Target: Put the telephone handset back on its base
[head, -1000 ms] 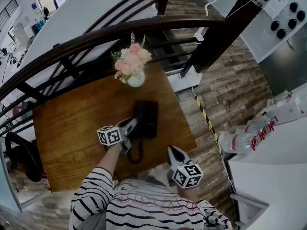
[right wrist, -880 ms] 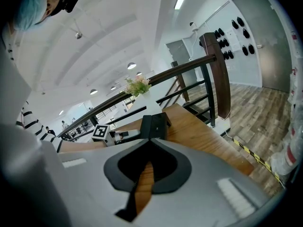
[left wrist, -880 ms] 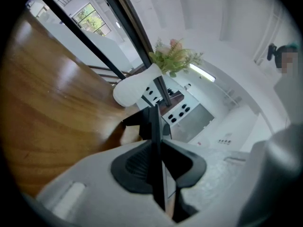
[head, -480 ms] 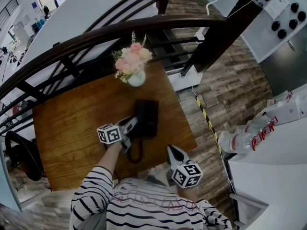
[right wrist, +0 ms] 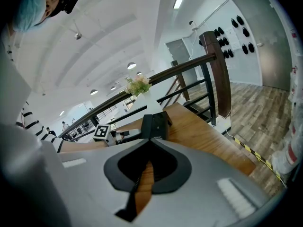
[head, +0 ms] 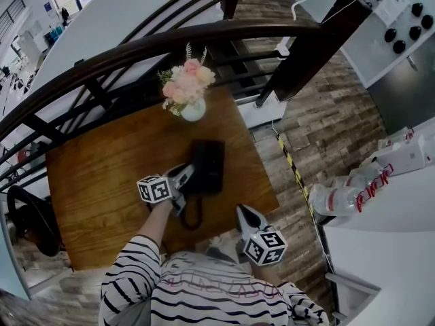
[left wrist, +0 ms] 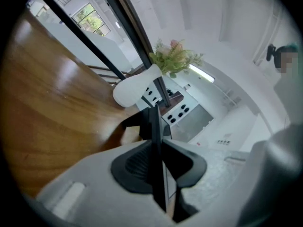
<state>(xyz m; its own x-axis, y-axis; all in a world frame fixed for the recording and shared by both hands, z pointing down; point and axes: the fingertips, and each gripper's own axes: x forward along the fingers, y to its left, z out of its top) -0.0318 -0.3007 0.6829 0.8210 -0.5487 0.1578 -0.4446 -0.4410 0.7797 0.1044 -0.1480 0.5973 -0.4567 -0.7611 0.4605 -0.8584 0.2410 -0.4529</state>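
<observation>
The black telephone base (head: 212, 163) lies in the middle of the wooden table (head: 102, 182). My left gripper (head: 185, 177) is at the base's left side, shut on the black handset (head: 195, 175). In the left gripper view the handset (left wrist: 154, 136) shows as a thin dark edge pinched between the two pads. A black cord (head: 193, 217) loops from there toward the table's near edge. My right gripper (head: 245, 216) hovers over the near right corner of the table, shut and holding nothing. The right gripper view shows the base (right wrist: 154, 126) ahead of it.
A white vase of pink flowers (head: 187, 90) stands at the table's far edge, just beyond the phone. A dark wooden railing (head: 170, 46) curves behind the table. On the right, past the table's edge, lie plank floor with striped tape (head: 293, 172) and a white counter (head: 387, 209).
</observation>
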